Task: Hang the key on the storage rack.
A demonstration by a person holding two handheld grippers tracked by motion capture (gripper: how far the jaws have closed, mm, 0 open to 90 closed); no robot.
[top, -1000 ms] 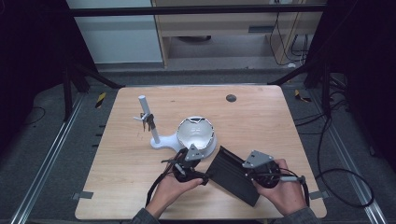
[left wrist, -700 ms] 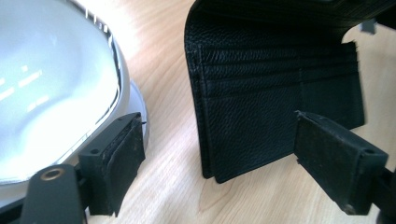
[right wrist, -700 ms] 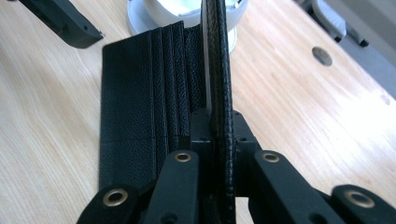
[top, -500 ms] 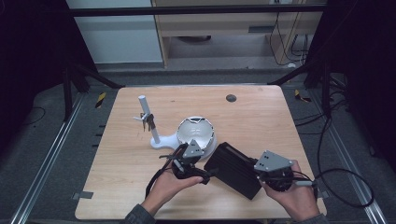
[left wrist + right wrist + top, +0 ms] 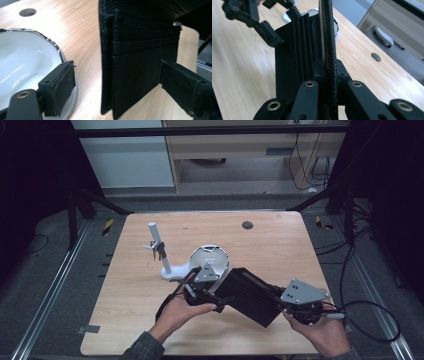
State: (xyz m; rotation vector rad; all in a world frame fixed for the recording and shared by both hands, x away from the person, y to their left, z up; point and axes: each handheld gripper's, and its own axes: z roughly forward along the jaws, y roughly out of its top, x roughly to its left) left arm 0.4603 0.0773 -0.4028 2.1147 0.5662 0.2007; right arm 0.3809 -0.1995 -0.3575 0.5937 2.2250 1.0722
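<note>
Pale wood makes up the table (image 5: pixel 150 320), which carries a small round hole (image 5: pixel 247 225) near its far edge. Black leather comes next: a wallet (image 5: pixel 252 294) lies opened between the two grippers at the near middle of the table, its card slots showing in the left gripper view (image 5: pixel 140 57), where it stands on edge close to the wood; whether it touches the wood I cannot tell. Beyond it sits a white dish (image 5: pixel 210 260) with a shiny rim, just beside the wallet's left end, and left of that a white stand (image 5: pixel 160 252) rises on an upright post with a few keys (image 5: pixel 155 249) hanging from it. The right gripper (image 5: pixel 287 302), held in the person's right hand (image 5: pixel 320 332), has its jaws clenched on one flap of the wallet, the edge pinched between them in the right gripper view (image 5: pixel 329 72). The left gripper (image 5: pixel 217 292), in the left hand (image 5: pixel 182 310), has its jaws spread wide, one beside the dish and one against the wallet's inner face, gripping nothing.
</note>
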